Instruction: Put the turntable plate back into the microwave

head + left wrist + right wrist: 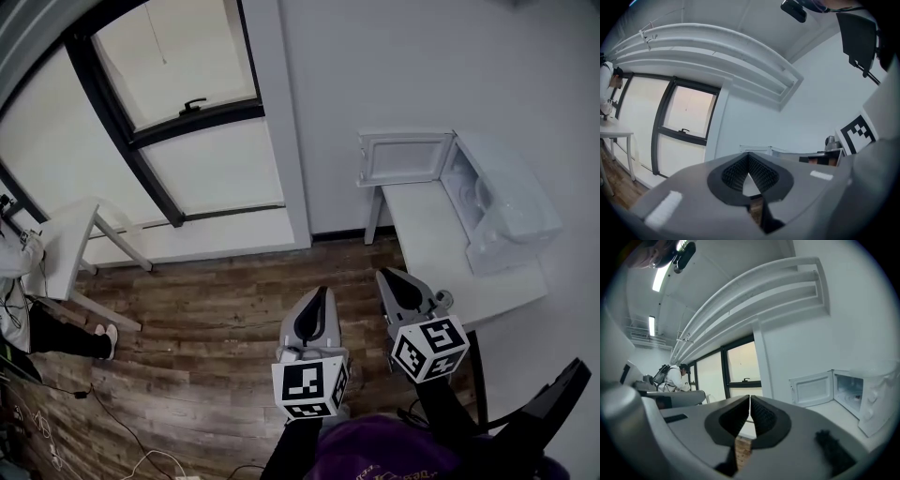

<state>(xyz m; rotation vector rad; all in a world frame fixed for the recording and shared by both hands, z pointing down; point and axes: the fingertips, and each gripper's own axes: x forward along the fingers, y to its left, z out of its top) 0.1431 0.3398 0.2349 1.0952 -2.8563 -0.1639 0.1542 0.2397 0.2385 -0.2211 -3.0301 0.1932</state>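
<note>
A white microwave (506,211) stands on a white table (441,253) at the right, its door (405,157) swung open to the left. The right gripper view shows the open cavity (853,394); I cannot make out a turntable plate in any view. My left gripper (322,292) and my right gripper (386,275) are held level side by side over the wooden floor, short of the table. Both are shut with nothing between the jaws, as their own views confirm for the left (749,154) and the right (750,397).
A large dark-framed window (187,112) fills the wall to the left of the microwave. A second white table (66,244) stands at the far left, with a person (19,272) beside it. Cables (141,459) lie on the floor at the lower left.
</note>
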